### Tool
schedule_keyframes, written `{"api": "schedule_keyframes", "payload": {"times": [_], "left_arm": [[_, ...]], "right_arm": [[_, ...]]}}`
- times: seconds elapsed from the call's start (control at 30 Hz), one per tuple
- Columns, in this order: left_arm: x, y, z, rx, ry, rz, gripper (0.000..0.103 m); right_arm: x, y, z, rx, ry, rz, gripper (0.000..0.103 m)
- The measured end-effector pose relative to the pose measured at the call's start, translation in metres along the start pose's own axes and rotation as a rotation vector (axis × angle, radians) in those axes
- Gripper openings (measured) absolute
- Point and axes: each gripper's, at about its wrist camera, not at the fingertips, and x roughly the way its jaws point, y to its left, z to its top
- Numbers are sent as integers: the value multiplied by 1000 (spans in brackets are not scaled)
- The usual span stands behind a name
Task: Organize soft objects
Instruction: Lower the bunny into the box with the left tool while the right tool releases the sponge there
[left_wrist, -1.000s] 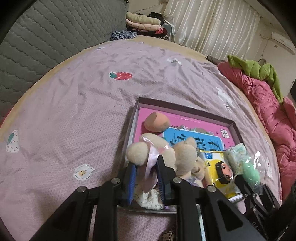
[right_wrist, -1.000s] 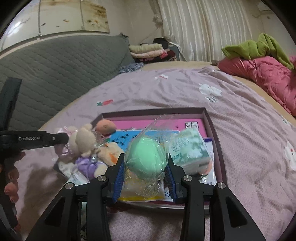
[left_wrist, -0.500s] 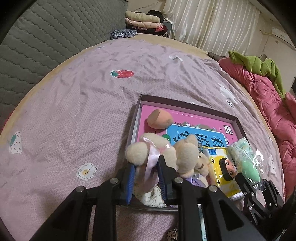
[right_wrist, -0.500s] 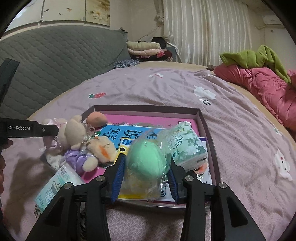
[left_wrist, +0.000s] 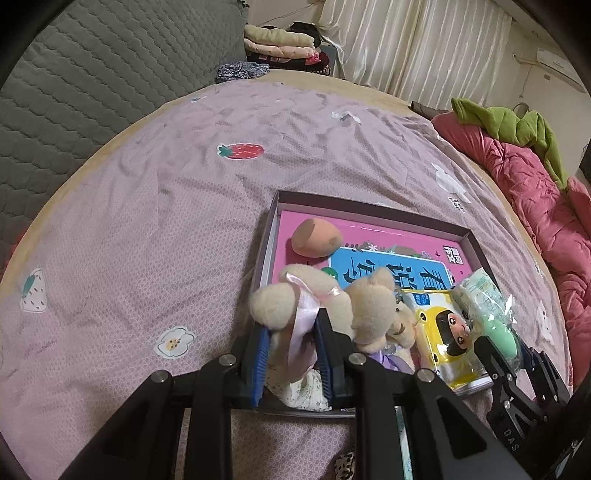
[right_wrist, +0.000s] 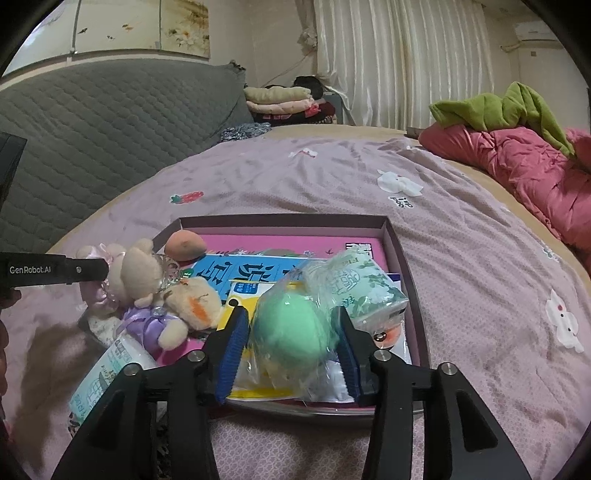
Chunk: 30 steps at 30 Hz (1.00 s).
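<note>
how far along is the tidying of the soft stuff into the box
Roughly midway. Done: the orange sponge already lies in the box. In hand: the left gripper is shut on the beige plush toy's pink ribbon at the box's edge; the right gripper has just been opening around the bagged green sponge, lying over the box. Left: the tissue pack outside the box.
</note>
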Motion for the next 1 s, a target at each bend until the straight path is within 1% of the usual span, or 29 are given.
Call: {"api": "schedule_keyframes", "payload": {"times": [0.27, 0.6, 0.7, 0.9, 1.0], "left_arm": [[-2, -1, 1, 0, -5, -2, 24], [-8, -2, -1, -7, -17, -5, 24], [-11, 0, 0, -27, -21, -25, 24], [0, 12, 10, -151, 31, -106, 24], [7, 9, 14, -151, 40, -106, 24]], "right_arm": [[-3, -3, 1, 16, -17, 25, 66], [-15, -3, 5, 15, -71, 26, 73], [-17, -4, 5, 18, -78, 29, 74], [-22, -5, 6, 23, -99, 30, 74], [-22, -5, 6, 21, -94, 28, 74]]}}
